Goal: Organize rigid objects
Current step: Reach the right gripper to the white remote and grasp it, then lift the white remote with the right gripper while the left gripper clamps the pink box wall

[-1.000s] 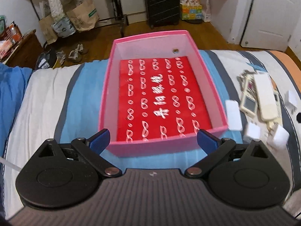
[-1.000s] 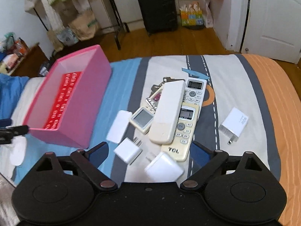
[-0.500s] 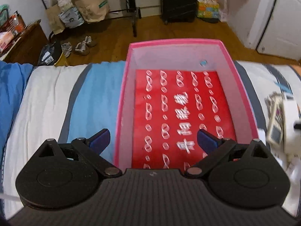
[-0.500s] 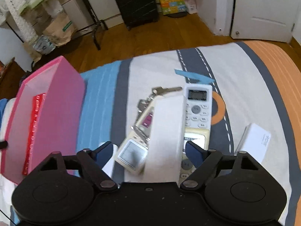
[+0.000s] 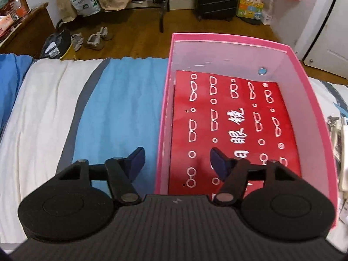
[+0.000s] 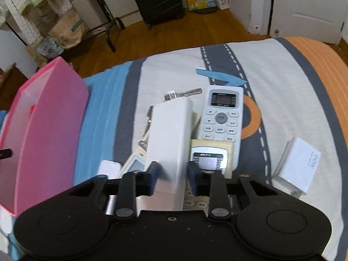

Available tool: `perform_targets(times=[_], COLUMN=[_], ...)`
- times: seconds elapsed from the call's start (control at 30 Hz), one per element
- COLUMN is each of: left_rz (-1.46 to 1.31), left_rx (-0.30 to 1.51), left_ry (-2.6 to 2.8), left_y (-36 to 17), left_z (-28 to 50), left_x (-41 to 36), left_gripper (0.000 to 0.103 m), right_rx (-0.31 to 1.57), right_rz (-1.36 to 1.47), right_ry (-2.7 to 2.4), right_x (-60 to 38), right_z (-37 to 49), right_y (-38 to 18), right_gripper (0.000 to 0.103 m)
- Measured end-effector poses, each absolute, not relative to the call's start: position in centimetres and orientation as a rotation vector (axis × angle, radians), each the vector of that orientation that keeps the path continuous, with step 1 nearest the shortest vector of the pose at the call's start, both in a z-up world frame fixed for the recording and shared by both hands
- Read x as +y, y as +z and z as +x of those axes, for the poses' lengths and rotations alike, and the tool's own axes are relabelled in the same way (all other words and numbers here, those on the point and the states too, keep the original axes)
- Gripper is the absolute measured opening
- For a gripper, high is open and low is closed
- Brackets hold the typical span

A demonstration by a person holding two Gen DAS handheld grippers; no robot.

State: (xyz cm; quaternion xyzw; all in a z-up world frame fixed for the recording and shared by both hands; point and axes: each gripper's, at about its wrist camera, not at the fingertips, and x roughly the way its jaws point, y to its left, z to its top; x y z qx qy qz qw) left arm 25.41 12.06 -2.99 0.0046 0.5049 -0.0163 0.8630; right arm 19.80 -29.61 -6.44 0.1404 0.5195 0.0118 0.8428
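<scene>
Your right hand-held gripper [image 6: 171, 175], lately spread, has just been closing and pinches the smooth white slab [image 6: 168, 134]; your left hand-held gripper [image 5: 176, 158], half-spread, has just been closing astride the pink box's wall [image 5: 162, 126].

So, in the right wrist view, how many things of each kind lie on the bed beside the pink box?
Remote controls: 4 (plain white remote, white keypad remote, cream remote, small-screen remote)
Keys: 2 (upper key, side key)
White chargers: 2 (right charger, left white block, partly hidden)
Total: 8
</scene>
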Motion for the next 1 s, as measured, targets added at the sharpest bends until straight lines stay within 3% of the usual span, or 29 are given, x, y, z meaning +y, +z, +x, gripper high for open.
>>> perform_targets(times=[0.07, 0.1, 0.23, 0.47, 0.5, 0.57, 0.83, 1.0], left_rz=[0.013, 0.007, 0.021, 0.004, -0.007, -0.008, -0.004, -0.017], left_rx=[1.067, 1.073, 1.089, 1.098, 1.091, 1.081, 1.042, 1.04], left_ry=[-0.041, -0.05, -0.046, -0.03, -0.034, -0.052, -0.085, -0.11], left_y=[-3.3, -3.6, -4.5, -5.9, -5.9, -5.8, -5.6, -5.6], left_z=[25.8, 26.0, 26.4, 27.1, 27.1, 27.1, 26.8, 26.7], left_x=[12.3, 12.5, 12.8, 13.4, 13.5, 13.6, 13.6, 13.8], left_gripper=[0.046, 0.031, 0.013, 0.005, 0.004, 0.003, 0.002, 0.003], right_rx=[1.081, 1.077, 1.079, 1.095, 1.101, 1.113, 1.163, 1.092], right_rz=[0.321, 0.336, 0.364, 0.365, 0.355, 0.34, 0.344, 0.328], right_ry=[0.054, 0.078, 0.162, 0.174, 0.17, 0.16, 0.204, 0.231], right_x=[-29.5, -29.5, -28.6, -28.3, -28.2, -28.3, -27.8, -27.7], right_z=[19.6, 19.6, 19.8, 20.5, 20.5, 20.6, 21.1, 19.6], right_y=[-6.2, -6.0, -6.1, -7.4, -7.6, -8.0, -9.8, -7.5], right_gripper=[0.023, 0.022, 0.02, 0.025, 0.028, 0.044, 0.06, 0.015])
